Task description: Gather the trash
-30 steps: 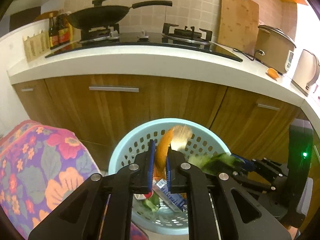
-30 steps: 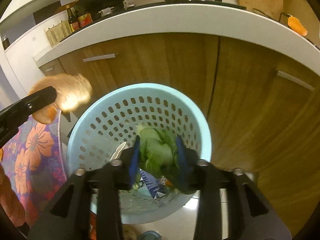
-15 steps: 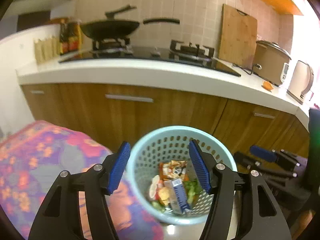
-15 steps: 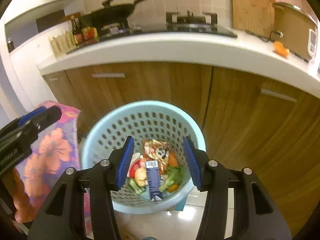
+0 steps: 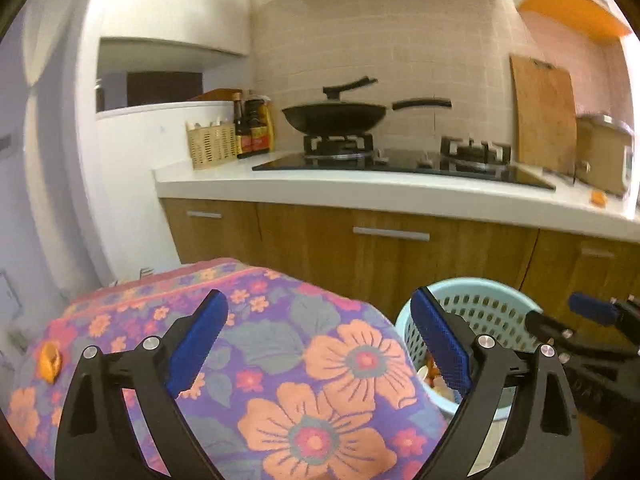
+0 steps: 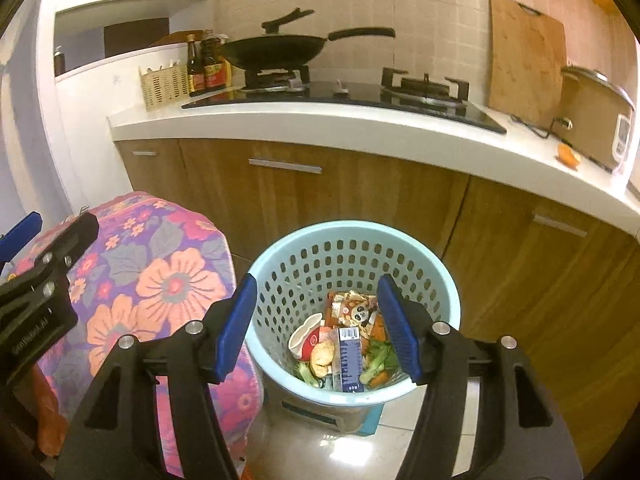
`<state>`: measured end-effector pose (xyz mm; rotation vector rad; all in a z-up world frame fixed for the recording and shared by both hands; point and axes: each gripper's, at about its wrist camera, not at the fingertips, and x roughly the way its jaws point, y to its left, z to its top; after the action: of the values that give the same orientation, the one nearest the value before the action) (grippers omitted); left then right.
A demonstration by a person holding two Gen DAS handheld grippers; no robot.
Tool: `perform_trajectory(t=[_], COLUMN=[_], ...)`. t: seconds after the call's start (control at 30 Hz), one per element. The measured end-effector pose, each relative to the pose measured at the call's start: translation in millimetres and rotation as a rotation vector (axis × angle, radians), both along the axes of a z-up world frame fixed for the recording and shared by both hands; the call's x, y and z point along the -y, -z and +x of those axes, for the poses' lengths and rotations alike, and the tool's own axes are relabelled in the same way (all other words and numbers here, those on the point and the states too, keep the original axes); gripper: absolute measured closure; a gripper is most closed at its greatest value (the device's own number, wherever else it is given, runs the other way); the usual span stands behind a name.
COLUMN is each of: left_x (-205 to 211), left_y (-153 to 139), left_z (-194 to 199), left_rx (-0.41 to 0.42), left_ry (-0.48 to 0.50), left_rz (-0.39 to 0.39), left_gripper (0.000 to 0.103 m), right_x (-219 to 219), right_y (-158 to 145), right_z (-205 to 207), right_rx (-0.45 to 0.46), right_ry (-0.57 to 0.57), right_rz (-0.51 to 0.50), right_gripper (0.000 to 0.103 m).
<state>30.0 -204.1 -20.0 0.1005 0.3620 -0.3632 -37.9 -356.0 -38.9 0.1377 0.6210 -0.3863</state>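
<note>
— What do you have on the right side?

— My right gripper (image 6: 316, 328) hangs above the pale blue basket (image 6: 436, 276), blue pads spread wide, nothing between them. Through the gap I see down into the basket: a blue carton (image 6: 349, 358) standing on end, a snack packet with a panda face (image 6: 354, 308) behind it, a red and white cup (image 6: 306, 340) to the carton's left, green vegetable scraps (image 6: 380, 358) to its right.

— And the left?

— My left gripper (image 5: 318, 344) is also released and empty. It sits over the flowered cloth (image 5: 320, 392), which lies just left of the basket (image 5: 488, 300); from this view only the basket's rim and a little of its contents show past my right finger.

— Anything loose outside the basket?

— An orange scrap (image 5: 49, 362) lies on the cloth, well to the left of the basket. Another orange piece (image 6: 569, 155) rests on the white bench (image 6: 360, 128) up and to the right of the basket, beside the rice cooker (image 6: 596, 108). A black wok (image 6: 276, 50) stands on the stove behind the basket, and a wooden cutting board (image 6: 526, 60) leans on the tiled wall.
</note>
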Motion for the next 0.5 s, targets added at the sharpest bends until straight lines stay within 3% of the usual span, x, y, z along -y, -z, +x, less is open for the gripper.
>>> perform_trajectory(t=[0.13, 0.5], left_x=[-10, -19], left_y=[-2, -3], left_z=[-1, 1], left_rx=[0.007, -0.010], left_ry=[-0.045, -0.057], left_rz=[-0.016, -0.056], left_gripper=[0.013, 0.013], right_x=[-10, -7], right_y=[-5, -22], right_z=[2, -10], right_rx=[0.017, 0.077], right_ry=[0.007, 0.055], right_rz=[-0.025, -0.032], right_gripper=[0.044, 0.040])
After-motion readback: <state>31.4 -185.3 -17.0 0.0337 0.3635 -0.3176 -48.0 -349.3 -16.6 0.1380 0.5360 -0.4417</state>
